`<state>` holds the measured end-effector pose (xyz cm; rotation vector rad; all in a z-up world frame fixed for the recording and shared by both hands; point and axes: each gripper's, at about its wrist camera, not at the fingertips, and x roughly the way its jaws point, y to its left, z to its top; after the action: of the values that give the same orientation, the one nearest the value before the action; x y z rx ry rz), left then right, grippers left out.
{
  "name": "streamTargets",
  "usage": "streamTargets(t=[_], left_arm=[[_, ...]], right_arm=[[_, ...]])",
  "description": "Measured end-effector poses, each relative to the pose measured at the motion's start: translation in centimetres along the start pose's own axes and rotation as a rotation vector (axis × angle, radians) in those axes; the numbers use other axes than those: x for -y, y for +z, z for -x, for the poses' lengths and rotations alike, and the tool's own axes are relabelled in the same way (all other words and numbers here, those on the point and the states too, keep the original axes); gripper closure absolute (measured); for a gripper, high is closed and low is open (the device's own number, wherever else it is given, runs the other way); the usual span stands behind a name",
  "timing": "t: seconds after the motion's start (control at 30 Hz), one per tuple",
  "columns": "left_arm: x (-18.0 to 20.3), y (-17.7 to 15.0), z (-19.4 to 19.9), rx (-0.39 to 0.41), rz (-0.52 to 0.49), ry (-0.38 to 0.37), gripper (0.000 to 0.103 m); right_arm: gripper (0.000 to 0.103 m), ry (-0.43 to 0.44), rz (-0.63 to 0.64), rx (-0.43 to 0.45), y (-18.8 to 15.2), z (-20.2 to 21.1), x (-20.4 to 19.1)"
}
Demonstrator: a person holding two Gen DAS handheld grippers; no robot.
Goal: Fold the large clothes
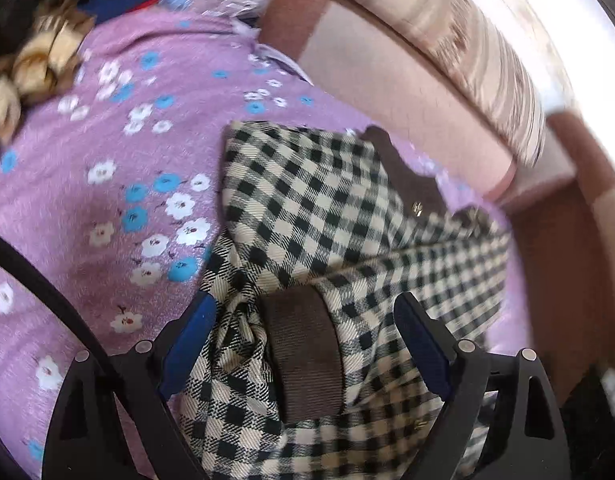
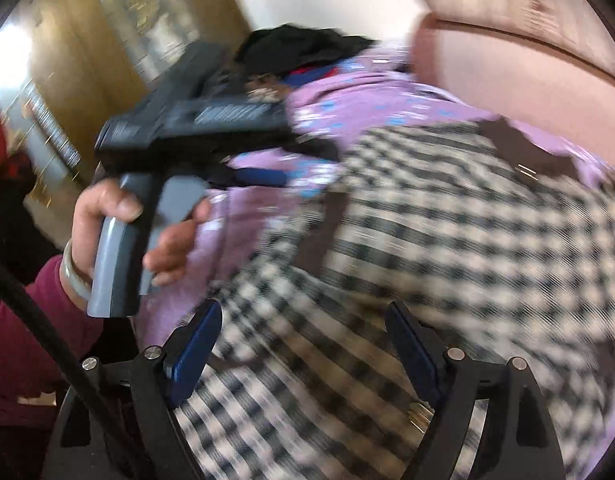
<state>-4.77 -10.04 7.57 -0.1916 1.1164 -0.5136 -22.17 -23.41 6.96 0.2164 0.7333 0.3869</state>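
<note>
The checked coat point(image 1: 327, 216) lies spread on the purple floral sheet point(image 1: 107, 184), bunched under and ahead of both tongs; the left tongs point(image 1: 303, 316) stand wide apart astride a raised fold and its brown strap point(image 1: 303, 356), gripping nothing. The right tongs point(image 2: 303, 328) likewise gape above the cloth, in a view too blurred to show contact. Likely risk: jaws closing on strap or several layers would drag the coat askew.
</note>
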Motion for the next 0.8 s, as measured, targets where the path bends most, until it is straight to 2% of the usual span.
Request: streamTargets(t=[0.07,0.13,0.27,0.33,0.4,0.43,0.53,0.67,0.7,0.73,0.8], left_arm=[[1.3,-0.6,-0.8,0.008,-0.080,0.091,0.013],[2.3,-1.0,-1.9,0.015,-0.139,0.148,0.013],[3.8,-1.5,-4.2,-0.013,-0.239,0.205,0.014],[4.8,-2.2,-5.3,-0.042,-0.317,0.225,0.028],[6.0,-2.9,-6.0,-0.070,-0.400,0.259,0.081],[6.3,-3.0,-6.0,-0.075,-0.409,0.252,0.087],[7.1,-2.6,-4.2,-0.030,-0.402,0.212,0.089],[7.4,-0.1,0.5,0.101,-0.358,0.112,0.089],[6.9,0.9,1.5,0.136,-0.323,0.091,0.089],[6.4,1.7,2.0,0.160,-0.296,0.088,0.089],[4.3,3.4,2.1,0.175,-0.217,0.102,0.089]], right_arm=[[0.015,-0.045,-0.066,0.022,-0.7,2.0,2.2],[0.015,-0.064,-0.160,0.078,-1.3,4.0,4.5],[0.015,-0.042,-0.315,0.158,-1.9,6.2,7.1],[0.015,-0.063,-0.311,0.160,-1.8,6.6,7.4],[0.015,-0.116,-0.285,0.162,-1.7,6.9,7.4],[0.015,-0.153,-0.275,0.163,-1.7,7.2,7.6],[0.015,-0.295,-0.287,0.175,-1.6,8.7,9.2],[0.015,-0.499,-0.425,0.214,-2.3,12.3,13.9],[0.013,-0.533,-0.449,0.198,-2.7,12.8,14.9],[0.013,-0.570,-0.469,0.141,-3.0,12.9,16.2],[0.013,-0.629,-0.469,0.082,-3.7,12.8,17.3]])
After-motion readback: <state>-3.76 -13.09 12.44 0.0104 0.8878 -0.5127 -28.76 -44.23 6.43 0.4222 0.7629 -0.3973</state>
